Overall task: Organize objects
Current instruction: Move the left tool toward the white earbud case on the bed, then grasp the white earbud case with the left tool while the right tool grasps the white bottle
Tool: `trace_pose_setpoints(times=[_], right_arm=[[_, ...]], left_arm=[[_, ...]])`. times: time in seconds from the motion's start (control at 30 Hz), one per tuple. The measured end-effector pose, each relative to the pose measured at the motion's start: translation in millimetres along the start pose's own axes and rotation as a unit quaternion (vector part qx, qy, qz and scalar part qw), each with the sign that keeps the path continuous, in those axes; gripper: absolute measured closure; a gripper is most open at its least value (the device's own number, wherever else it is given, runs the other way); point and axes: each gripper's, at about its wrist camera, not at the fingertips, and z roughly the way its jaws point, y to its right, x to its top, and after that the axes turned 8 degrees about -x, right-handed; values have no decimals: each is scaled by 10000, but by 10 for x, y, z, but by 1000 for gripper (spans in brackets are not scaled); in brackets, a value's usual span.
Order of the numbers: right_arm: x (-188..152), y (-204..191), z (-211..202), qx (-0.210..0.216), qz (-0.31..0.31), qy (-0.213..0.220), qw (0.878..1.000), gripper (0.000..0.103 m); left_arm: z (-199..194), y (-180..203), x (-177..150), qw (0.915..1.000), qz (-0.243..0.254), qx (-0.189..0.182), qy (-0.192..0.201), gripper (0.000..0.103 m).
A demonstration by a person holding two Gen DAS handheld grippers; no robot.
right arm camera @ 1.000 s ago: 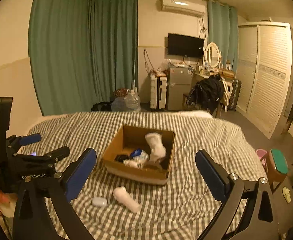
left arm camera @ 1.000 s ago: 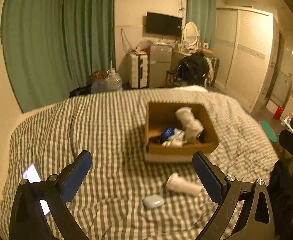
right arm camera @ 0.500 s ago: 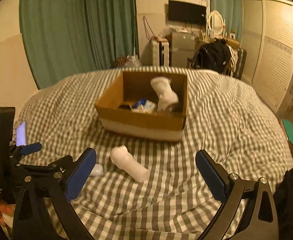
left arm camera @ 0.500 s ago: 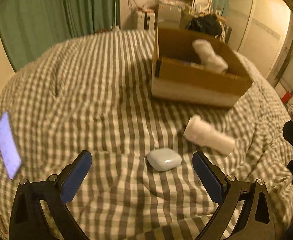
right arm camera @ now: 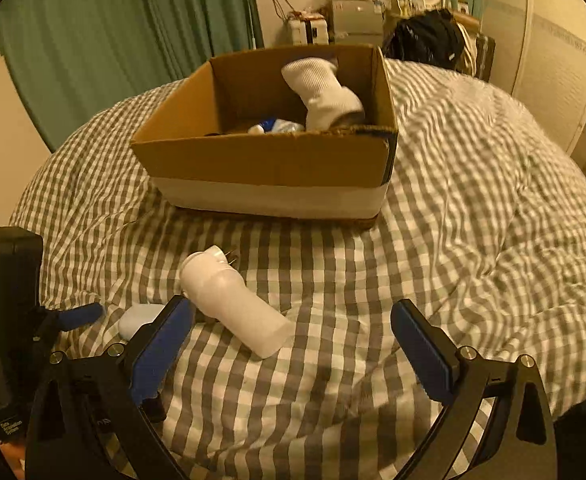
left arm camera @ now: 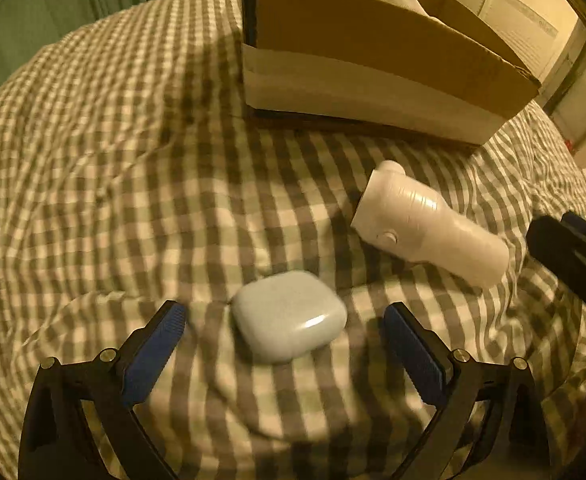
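I have the left gripper [left arm camera: 285, 332] low over the bed [left arm camera: 93, 160], its jaws spread wide with the pale blue earbud case [left arm camera: 289, 316] lying between them at the lower centre of the left wrist view, neither pad touching it as far as I can tell. The right gripper [right arm camera: 293, 340] hangs with its jaws just as wide and holding nothing; the white bottle [right arm camera: 233, 304] lies on its side in front of its left pad, lower centre of the right view. The cardboard box [right arm camera: 269, 164], upper centre, already holds a white sock [right arm camera: 325, 92] and some small items.

My worry is the case: it is smooth and rounded and sits on soft, rumpled checked bedding, so if I close off-centre it could squirt out or sink into the quilt. The two grippers are also close together, so I could knock one against the other, or nudge the bottle into rolling.
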Motion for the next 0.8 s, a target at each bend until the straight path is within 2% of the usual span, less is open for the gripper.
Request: trace_pose_setpoints(times=[0.13,0.2,0.27,0.33,0.4,0.57,0.8], right_arm=[[0,18,74,44,72,-106,9999,3],[4,5,97,63,50,-123,9999,3],[16,-24,127,114,-3,-156,9998,3],[36,-51,152,150,-34,-194,9997,3],[58,-84,181,217,-94,-219,9995,3],[118,-216,264,387,-286,-279,9985,3],[159,-435,601,511,-700,-652,9941,4]], left_arm=[[98,15,19,9997,50,-213,-143,19],[89,-6,-4,9997,-11,-188,-142,35],[39,-45,-36,9997,-99,-191,-96,44],[-23,-72,-70,9995,-166,-273,-53,45],[-116,-73,-124,9995,-153,-271,15,52],[-314,-134,-257,9992,-223,-314,102,52],[-489,-100,-359,9994,-37,-307,152,52]])
